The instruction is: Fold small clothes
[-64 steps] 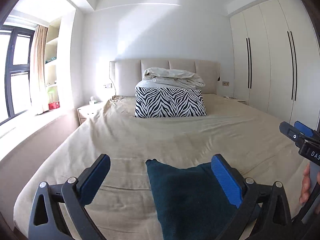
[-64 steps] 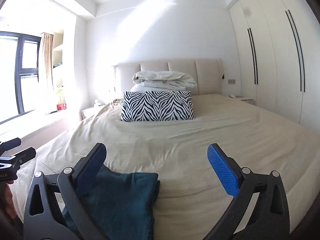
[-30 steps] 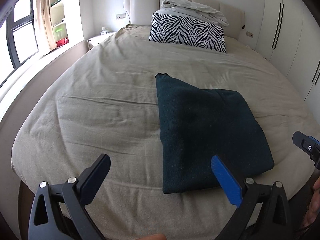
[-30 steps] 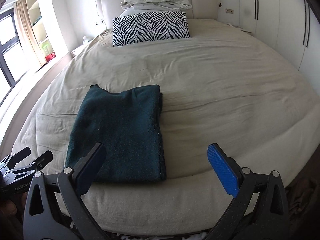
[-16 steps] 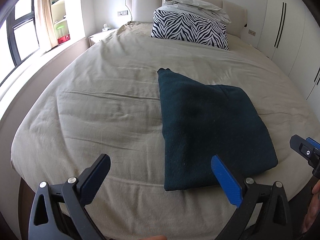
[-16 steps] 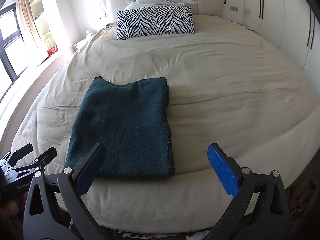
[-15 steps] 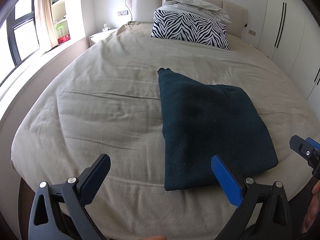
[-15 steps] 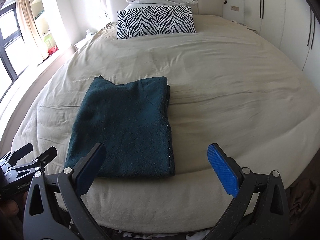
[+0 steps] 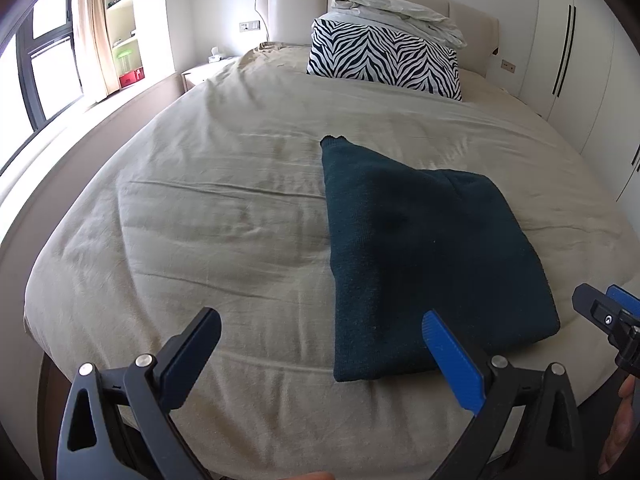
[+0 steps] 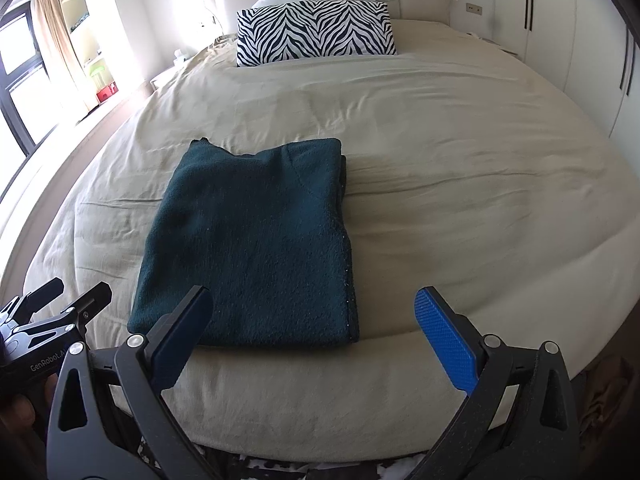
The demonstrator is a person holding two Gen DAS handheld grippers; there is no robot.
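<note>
- Compared with two seconds ago, both grippers have pulled up and back from the bed: then the cameras sat low with the cloth right between the fingers, now the whole dark teal garment (image 10: 256, 244) shows below and ahead of them.
- Over the last half second almost nothing shifts, so the retreat seems to be over.
- The left gripper (image 9: 320, 354) has its fingers spread wide and holds nothing; the garment's near left corner lies just ahead of its blue right finger (image 9: 452, 364).
- The right gripper (image 10: 316, 334) is likewise wide and empty, the garment's near edge lying ahead of its dark left finger (image 10: 180, 340).
- The garment lies flat as a compact rectangle on the beige bed (image 10: 460, 184), close to the foot edge, apart from both grippers.
- Judged from this, the fold looks finished, bar perhaps some tidying.
- Its long axis runs away from the fingers toward the zebra pillow (image 10: 316, 32), the short edges across.
- A small pointed corner sticks out at the far left end; the stacked layers show along the right side.
</note>
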